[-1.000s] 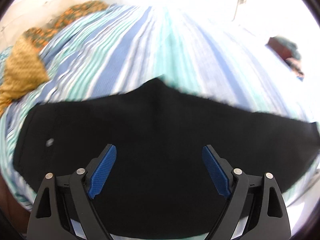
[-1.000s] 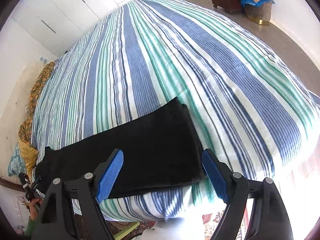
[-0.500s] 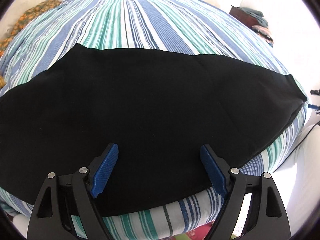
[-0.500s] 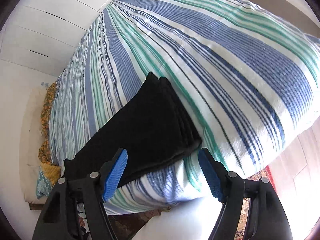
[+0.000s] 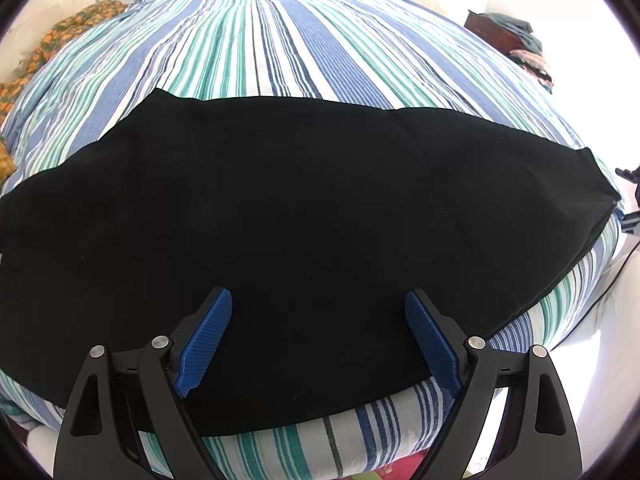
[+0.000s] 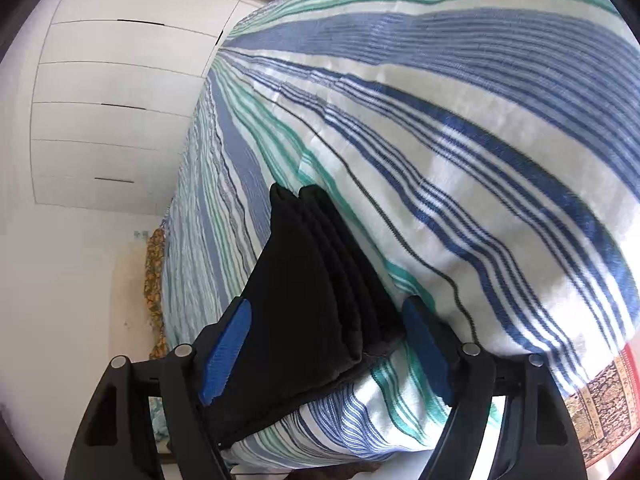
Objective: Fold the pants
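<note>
Where black pants cross striped bedspread, orange cloth beyond

Black pants, plain; bedspread striped blue, teal and white; orange-and-green patterned cloth far left; blue pads on black left gripper and right gripper; white wardrobe; red patterned rug.

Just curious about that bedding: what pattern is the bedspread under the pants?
Blue, teal and white stripes on the bedspread; clearest in the left wrist view.
</note>
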The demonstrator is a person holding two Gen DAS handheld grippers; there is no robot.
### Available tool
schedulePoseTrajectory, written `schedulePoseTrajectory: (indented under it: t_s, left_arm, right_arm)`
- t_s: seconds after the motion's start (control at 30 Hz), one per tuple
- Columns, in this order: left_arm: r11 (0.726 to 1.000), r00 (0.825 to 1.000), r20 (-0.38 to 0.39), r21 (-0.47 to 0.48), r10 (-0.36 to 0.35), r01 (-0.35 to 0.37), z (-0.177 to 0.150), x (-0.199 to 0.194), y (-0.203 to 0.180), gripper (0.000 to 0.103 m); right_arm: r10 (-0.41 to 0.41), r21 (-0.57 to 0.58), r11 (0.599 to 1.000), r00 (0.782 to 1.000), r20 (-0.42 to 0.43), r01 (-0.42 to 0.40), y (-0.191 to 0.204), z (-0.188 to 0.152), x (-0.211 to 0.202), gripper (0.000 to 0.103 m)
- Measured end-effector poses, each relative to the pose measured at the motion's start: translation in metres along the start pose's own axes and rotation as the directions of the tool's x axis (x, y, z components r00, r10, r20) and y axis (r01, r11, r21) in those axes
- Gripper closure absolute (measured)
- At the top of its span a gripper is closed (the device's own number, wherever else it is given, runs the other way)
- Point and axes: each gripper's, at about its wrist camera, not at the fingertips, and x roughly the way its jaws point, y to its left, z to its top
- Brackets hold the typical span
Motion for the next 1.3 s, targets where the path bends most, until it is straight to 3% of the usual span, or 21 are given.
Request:
schedulePoseTrajectory:
  t_s: [0.13, 0.23, 0.37, 0.53, 0.63, 0.77, 0.97, 1.03, 1.1, 1.13, 1.17, 1.3]
  left_arm:
    - [1.0, 1.0, 0.007, -0.01, -0.004, 0.004, -0.001, 0.0, 0.003, 0.013]
    - [1.0, 1.0, 0.009, -0.007, -0.001, 0.001, -0.001, 0.002, 0.002, 0.011]
    - [1.0, 1.0, 0.009, -0.01, -0.004, 0.004, -0.002, 0.002, 0.003, 0.011]
    - [1.0, 1.0, 0.017, -0.011, -0.007, 0.007, -0.002, 0.004, 0.002, 0.011]
    - [1.0, 1.0, 0.023, -0.012, -0.003, 0.003, -0.002, 0.004, 0.001, 0.01]
    - [1.0, 1.0, 0.026, -0.015, -0.003, 0.003, -0.002, 0.006, 0.001, 0.009]
    - [1.0, 1.0, 0.027, -0.015, -0.009, 0.009, -0.001, 0.004, 0.005, 0.009]
    - [1.0, 1.0, 0.03, -0.016, -0.006, 0.007, -0.002, 0.005, 0.003, 0.009]
    - [1.0, 0.999, 0.032, -0.017, -0.003, 0.004, -0.001, 0.006, 0.003, 0.008]
    - [1.0, 0.999, 0.032, -0.018, -0.004, 0.004, -0.001, 0.006, 0.003, 0.008]
    - [1.0, 0.999, 0.032, -0.019, -0.006, 0.006, 0.0, 0.006, 0.003, 0.008]
    - [0.998, 0.999, 0.02, -0.048, -0.031, 0.032, 0.001, -0.003, 0.01, 0.009]
  right_arm:
    - [0.103, 0.007, 0.995, 0.994, -0.031, -0.102, 0.002, -0.001, 0.003, 0.023]
    - [-0.007, 0.008, 1.0, 0.999, -0.043, 0.007, 0.001, -0.003, 0.008, 0.036]
    - [-0.041, 0.032, 0.999, 0.998, -0.041, 0.042, 0.005, -0.004, 0.014, 0.035]
    - [-0.088, 0.165, 0.983, 0.996, 0.019, 0.084, 0.005, -0.015, -0.002, 0.031]
    - [-0.068, 0.241, 0.969, 0.996, 0.056, 0.052, 0.004, -0.03, -0.012, 0.029]
    - [-0.039, 0.269, 0.963, 0.999, 0.033, 0.029, 0.0, -0.036, -0.001, 0.029]
    - [0.051, 0.212, 0.973, 0.984, 0.169, -0.087, 0.002, -0.022, 0.005, 0.029]
    - [0.027, 0.218, 0.974, 0.99, 0.139, -0.057, -0.002, -0.018, 0.013, 0.031]
    - [-0.01, 0.217, 0.976, 0.998, 0.068, -0.005, -0.006, -0.015, 0.023, 0.045]
    - [-0.039, 0.226, 0.974, 0.997, 0.061, 0.024, -0.008, -0.013, 0.022, 0.073]
    - [-0.058, 0.219, 0.975, 0.997, 0.05, 0.046, -0.009, -0.012, 0.022, 0.082]
    - [0.012, 0.107, 0.994, 0.997, 0.076, -0.02, 0.012, -0.018, 0.012, 0.086]
